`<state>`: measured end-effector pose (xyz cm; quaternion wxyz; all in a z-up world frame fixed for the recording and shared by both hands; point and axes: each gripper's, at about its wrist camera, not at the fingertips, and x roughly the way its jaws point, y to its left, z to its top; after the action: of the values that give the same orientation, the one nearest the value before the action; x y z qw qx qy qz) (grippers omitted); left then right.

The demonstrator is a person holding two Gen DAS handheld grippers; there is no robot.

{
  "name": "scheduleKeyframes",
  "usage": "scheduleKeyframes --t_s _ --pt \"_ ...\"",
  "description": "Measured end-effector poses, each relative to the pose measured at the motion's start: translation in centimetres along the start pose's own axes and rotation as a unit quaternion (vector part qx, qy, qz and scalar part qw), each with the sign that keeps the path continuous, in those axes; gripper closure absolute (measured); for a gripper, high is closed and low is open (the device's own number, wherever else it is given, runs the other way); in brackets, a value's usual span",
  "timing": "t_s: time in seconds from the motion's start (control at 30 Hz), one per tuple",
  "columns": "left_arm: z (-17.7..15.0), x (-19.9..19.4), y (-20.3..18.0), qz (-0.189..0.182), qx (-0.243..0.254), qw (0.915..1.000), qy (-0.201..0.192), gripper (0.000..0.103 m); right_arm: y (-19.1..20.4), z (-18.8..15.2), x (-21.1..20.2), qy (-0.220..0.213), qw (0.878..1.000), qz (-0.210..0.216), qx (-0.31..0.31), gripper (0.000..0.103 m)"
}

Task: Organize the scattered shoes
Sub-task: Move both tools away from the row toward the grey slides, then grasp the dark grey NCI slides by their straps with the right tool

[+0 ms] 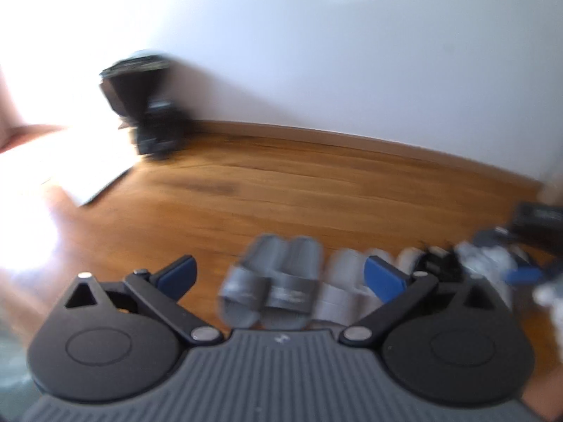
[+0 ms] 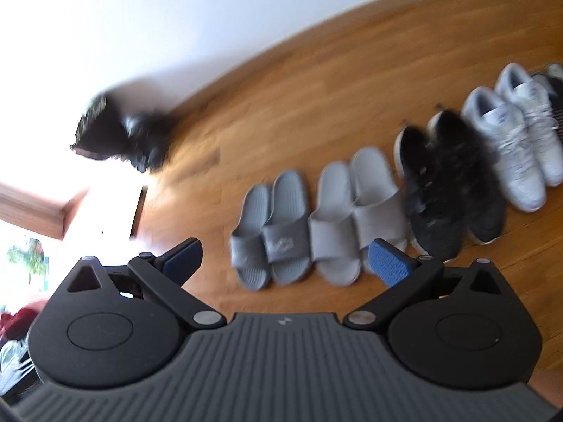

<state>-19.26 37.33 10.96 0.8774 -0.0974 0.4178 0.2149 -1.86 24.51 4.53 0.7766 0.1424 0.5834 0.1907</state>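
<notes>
A row of paired shoes lies on the wooden floor in the right wrist view: dark grey slides point(image 2: 271, 228), light grey slides point(image 2: 352, 214), black sneakers point(image 2: 447, 183) and white sneakers point(image 2: 513, 130). My right gripper point(image 2: 285, 260) hovers above the slides, open and holding nothing. In the left wrist view, the dark grey slides point(image 1: 274, 281) sit between the fingers of my open left gripper point(image 1: 281, 274), which is above them. The light grey slides point(image 1: 345, 288) lie to their right, partly hidden by the right blue pad point(image 1: 383, 277). Both views are blurred.
A black object point(image 1: 151, 112) stands against the white wall at the left, also the black object point(image 2: 123, 130) in the right view. Bright glare covers the floor point(image 1: 316, 190) at the left. Another dark item point(image 2: 552, 91) lies past the white sneakers.
</notes>
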Motion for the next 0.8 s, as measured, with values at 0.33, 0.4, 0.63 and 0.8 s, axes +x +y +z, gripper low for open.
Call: scheduleKeyframes --t_s 0.33,0.4,0.63,0.8 --pt "1.0 -0.4 -1.9 0.011 0.014 0.9984 -0.054 0.001 4.3 1.9 5.5 0.056 0.997 0.041 0.023 0.031" --pt "0.9 -0.5 -1.1 0.019 0.006 0.9982 -0.056 0.001 5.4 2.1 6.5 0.073 0.996 0.048 0.026 0.031" --pt "-0.2 -2.0 4.4 -0.025 -0.121 0.9884 -0.089 0.0 8.5 1.4 12.0 0.115 0.989 -0.032 -0.09 0.028" --pt "0.9 -1.0 7.3 -0.001 -0.184 0.975 -0.125 0.0 11.1 -0.7 18.2 0.102 0.95 -0.112 -0.274 0.019"
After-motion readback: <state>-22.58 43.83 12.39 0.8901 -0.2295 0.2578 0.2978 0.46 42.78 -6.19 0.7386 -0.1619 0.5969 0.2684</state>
